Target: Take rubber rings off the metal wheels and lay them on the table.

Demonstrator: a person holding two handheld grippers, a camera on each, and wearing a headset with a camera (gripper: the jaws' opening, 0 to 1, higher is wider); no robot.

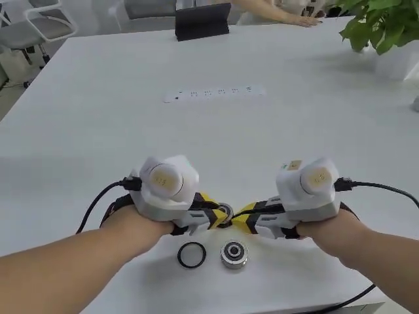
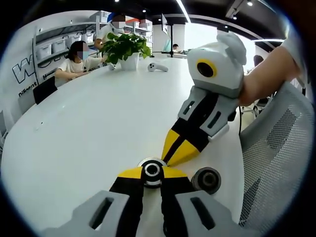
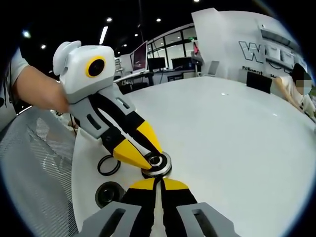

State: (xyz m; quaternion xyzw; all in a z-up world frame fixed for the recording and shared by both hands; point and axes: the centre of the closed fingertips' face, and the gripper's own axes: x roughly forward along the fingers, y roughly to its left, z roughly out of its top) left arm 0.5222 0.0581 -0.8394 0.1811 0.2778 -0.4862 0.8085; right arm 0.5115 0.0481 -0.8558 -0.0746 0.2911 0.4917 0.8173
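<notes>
A metal wheel [image 1: 225,210] with a black rubber ring on its rim sits low over the table between both grippers. My left gripper [image 1: 218,216] is shut on this wheel [image 2: 151,169], one yellow tip on each side. My right gripper [image 1: 237,214] meets it from the opposite side, jaws together at the wheel's rim [image 3: 157,163], pinching its rubber ring. Near the front edge a loose black rubber ring [image 1: 192,254] lies flat beside a bare metal wheel [image 1: 234,254]. The right gripper view has the loose ring [image 3: 108,165] and bare wheel [image 3: 109,193] on its left.
A white power strip [image 1: 213,93] lies mid-table. A dark tablet [image 1: 201,23] stands at the far edge and a potted plant [image 1: 383,26] at the far right. A person's hand [image 1: 298,19] rests at the far side. Gripper cables [image 1: 98,199] trail off both sides.
</notes>
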